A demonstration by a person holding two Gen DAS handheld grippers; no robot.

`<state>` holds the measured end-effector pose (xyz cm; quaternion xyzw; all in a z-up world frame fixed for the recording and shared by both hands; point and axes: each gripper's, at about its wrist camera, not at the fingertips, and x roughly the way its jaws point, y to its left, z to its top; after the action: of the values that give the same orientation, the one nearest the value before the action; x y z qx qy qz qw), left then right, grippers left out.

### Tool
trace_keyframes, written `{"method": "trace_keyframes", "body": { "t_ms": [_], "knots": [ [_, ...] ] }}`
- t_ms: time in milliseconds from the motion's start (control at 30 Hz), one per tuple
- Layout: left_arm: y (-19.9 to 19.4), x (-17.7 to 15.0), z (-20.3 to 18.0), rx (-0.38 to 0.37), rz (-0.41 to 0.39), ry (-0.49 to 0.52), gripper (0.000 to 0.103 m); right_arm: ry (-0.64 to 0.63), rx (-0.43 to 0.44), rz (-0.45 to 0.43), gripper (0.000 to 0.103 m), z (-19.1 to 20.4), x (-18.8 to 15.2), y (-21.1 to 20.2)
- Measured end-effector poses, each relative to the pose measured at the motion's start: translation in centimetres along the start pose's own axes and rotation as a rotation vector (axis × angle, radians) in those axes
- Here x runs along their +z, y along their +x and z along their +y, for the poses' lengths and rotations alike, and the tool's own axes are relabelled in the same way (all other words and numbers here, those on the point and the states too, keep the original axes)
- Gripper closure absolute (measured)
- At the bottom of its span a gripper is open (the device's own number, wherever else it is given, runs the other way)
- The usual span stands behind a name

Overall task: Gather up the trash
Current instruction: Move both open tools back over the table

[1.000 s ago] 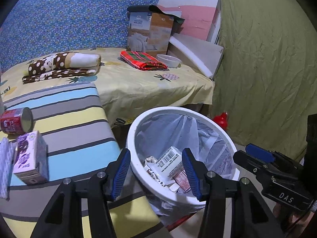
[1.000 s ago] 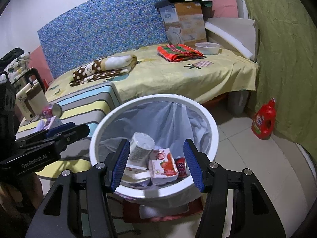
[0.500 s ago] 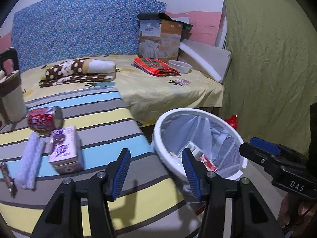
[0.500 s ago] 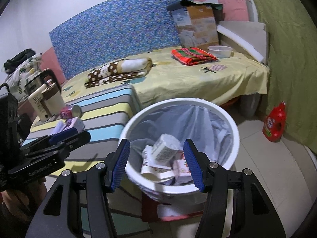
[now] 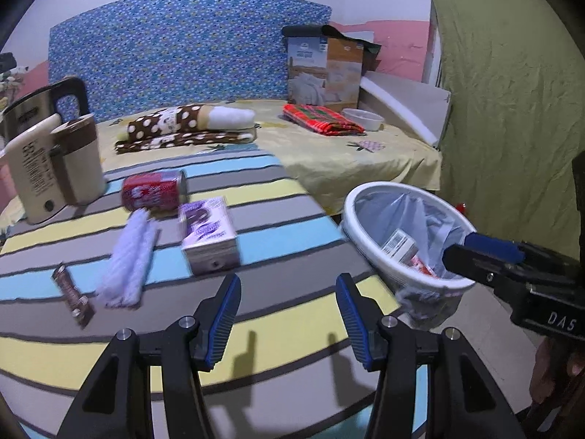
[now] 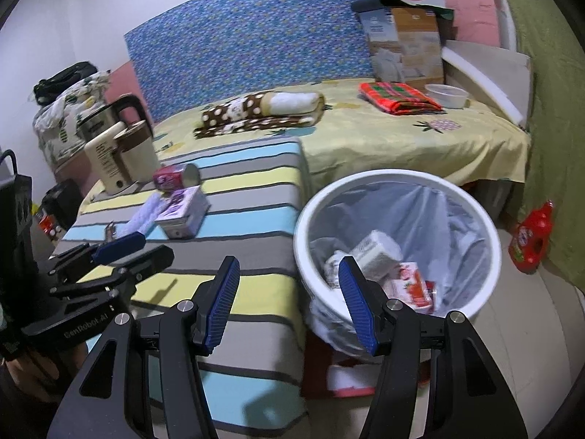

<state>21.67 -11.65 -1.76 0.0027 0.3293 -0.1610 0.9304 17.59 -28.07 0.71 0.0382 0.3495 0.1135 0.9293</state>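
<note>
Hovering wide open and empty over the striped table (image 5: pixel 292 314), the left gripper (image 5: pixel 289 314) faces a purple carton (image 5: pixel 210 236) at eleven o'clock; the right gripper (image 6: pixel 289 303), equally agape and empty, has the bin (image 6: pixel 398 183) at one o'clock.

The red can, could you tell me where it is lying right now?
In the left wrist view, the red can lies left on the striped table, between kettle and purple carton.

Toppled red can (image 5: pixel 153 191) beside carton (image 5: pixel 210 235)

Bare striped tabletop (image 5: pixel 292 314) lies before the carton (image 5: pixel 210 236).
</note>
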Motion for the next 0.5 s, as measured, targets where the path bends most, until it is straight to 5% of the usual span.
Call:
{"method": "trace_keyframes", "body": {
  "t_ms": [500],
  "knots": [
    [-2.6, -2.3, 7.2, 0.105, 0.01, -0.079, 0.049, -0.058, 0.082, 0.029, 0.045, 5.7, -0.1, 2.0]
  ]
}}
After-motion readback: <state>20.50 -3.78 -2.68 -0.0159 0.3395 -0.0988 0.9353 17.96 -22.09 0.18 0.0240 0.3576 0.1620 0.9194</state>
